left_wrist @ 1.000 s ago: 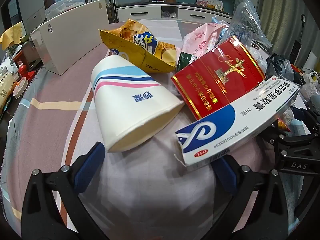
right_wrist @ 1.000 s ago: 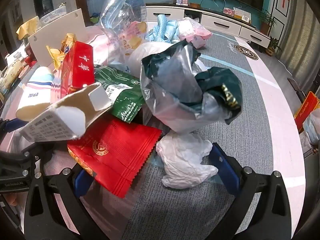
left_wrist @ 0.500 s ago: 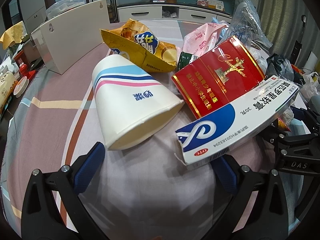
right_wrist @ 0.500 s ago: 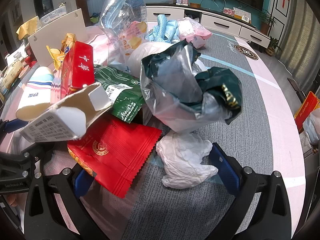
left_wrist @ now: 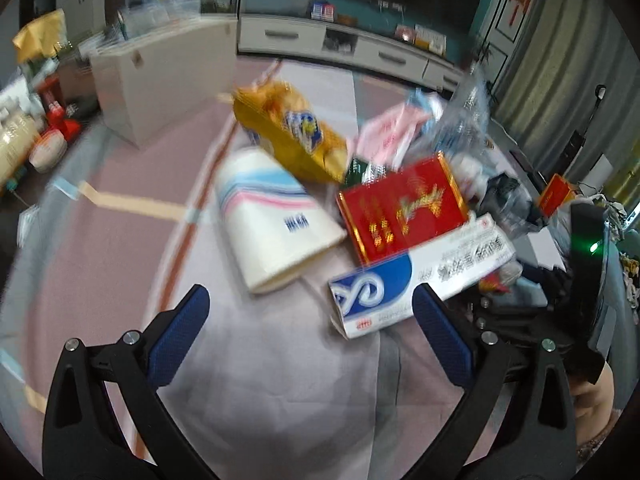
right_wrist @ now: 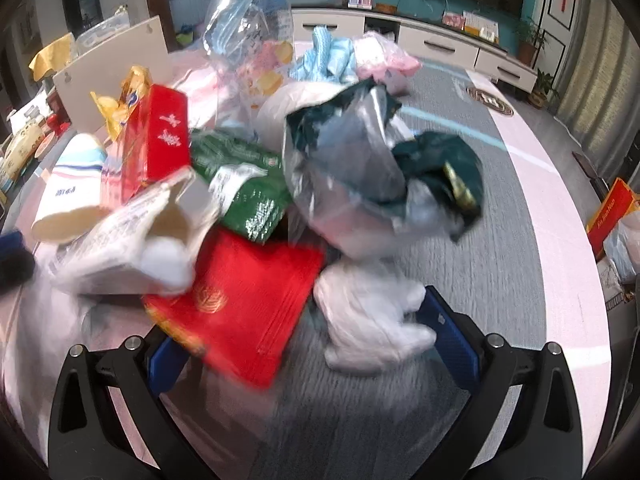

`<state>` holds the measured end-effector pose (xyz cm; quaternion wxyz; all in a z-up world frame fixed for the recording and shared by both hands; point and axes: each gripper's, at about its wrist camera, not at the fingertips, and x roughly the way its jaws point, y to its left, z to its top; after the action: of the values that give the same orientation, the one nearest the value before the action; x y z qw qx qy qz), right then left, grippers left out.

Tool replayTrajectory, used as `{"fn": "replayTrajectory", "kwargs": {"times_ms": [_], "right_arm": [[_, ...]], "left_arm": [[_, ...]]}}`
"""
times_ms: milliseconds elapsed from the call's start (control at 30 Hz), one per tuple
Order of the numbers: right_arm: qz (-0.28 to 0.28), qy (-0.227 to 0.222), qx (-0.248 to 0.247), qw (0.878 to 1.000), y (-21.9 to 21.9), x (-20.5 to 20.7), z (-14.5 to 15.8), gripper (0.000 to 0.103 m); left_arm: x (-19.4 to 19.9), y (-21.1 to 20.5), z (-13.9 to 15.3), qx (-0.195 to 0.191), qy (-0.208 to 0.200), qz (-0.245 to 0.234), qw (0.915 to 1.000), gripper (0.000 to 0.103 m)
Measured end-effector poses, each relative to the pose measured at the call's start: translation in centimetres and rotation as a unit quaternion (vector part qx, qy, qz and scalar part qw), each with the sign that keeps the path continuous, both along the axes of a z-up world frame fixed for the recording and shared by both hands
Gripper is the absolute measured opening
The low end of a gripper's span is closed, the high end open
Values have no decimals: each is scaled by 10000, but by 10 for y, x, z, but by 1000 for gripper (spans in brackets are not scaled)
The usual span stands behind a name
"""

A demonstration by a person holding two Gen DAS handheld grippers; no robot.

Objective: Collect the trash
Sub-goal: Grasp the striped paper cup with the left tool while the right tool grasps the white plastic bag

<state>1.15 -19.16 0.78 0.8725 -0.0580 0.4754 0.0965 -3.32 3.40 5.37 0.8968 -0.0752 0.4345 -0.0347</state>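
Both grippers spread over the trash pile on the tabletop

We hold the left gripper [left_wrist: 310,312] spread before the tipped paper cup [left_wrist: 276,224] and the blue-and-white carton [left_wrist: 416,276], mid-tabletop. The right gripper [right_wrist: 308,344] is spread around the red wrapper [right_wrist: 248,308] and crumpled white plastic [right_wrist: 372,320]. We judge one light item should be centred between the pads before closing. Cup contents are not visible; the carton's end flap stands open.

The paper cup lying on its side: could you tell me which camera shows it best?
The left wrist view: the paper cup lies near mid-frame, stripes and open rim visible, though motion-blurred. The right wrist view shows it only at the left edge, partly hidden by the red box.
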Motion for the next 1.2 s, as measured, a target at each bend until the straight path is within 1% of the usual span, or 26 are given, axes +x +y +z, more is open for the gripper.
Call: {"fn": "replayTrajectory", "kwargs": {"times_ms": [100, 200, 300, 367, 400, 467, 533, 600, 700, 833, 900, 933, 1100, 1200], "right_arm": [[165, -307, -124, 9993, 0, -20, 22, 100], [239, -546, 34, 9982, -3, -33, 49, 100], [162, -753, 224, 9968, 0, -42, 78, 100], [145, -886, 255, 9956, 7, -44, 94, 100], [127, -971, 246, 9949, 9, -44, 102, 100], [39, -1278, 150, 9917, 16, -46, 122, 100], [-100, -1524, 22, 9883, 19, -44, 135, 100], [-217, -1623, -39, 9865, 20, -38, 141, 100], [-383, -1714, -92, 9844, 18, -33, 142, 100], [-447, -1823, -181, 9821, 15, -36, 135, 100], [-469, -1812, -224, 9821, 13, -36, 131, 100], [-472, -1804, -197, 9823, 11, -37, 130, 100], [-527, -1725, -207, 9834, 7, -34, 122, 100], [-517, -1667, -169, 9845, 5, -33, 119, 100]], "left_arm": [[-9, 6, 18, 31, -170, 119, 9998, 100], [-18, 6, 31, 86, -397, 216, 9989, 100], [-24, 6, 49, 266, -536, 286, 9978, 100], [-29, 5, 65, 355, -738, 271, 9963, 100], [-28, 5, 72, 395, -813, 279, 9955, 100], [-26, 4, 84, 533, -953, 308, 9935, 100], [-22, 4, 97, 652, -1121, 352, 9909, 100], [-19, 7, 106, 626, -1347, 421, 9880, 100], [-15, 11, 104, 491, -1396, 369, 9883, 100], [-8, 22, 80, 140, -1140, 309, 9929, 100], [-2, 28, 69, 116, -983, 429, 9942, 100], [-2, 30, 66, 88, -970, 473, 9941, 100], [1, 43, 51, -293, -818, 554, 9947, 100], [4, 47, 44, -299, -731, 658, 9947, 99]]}}
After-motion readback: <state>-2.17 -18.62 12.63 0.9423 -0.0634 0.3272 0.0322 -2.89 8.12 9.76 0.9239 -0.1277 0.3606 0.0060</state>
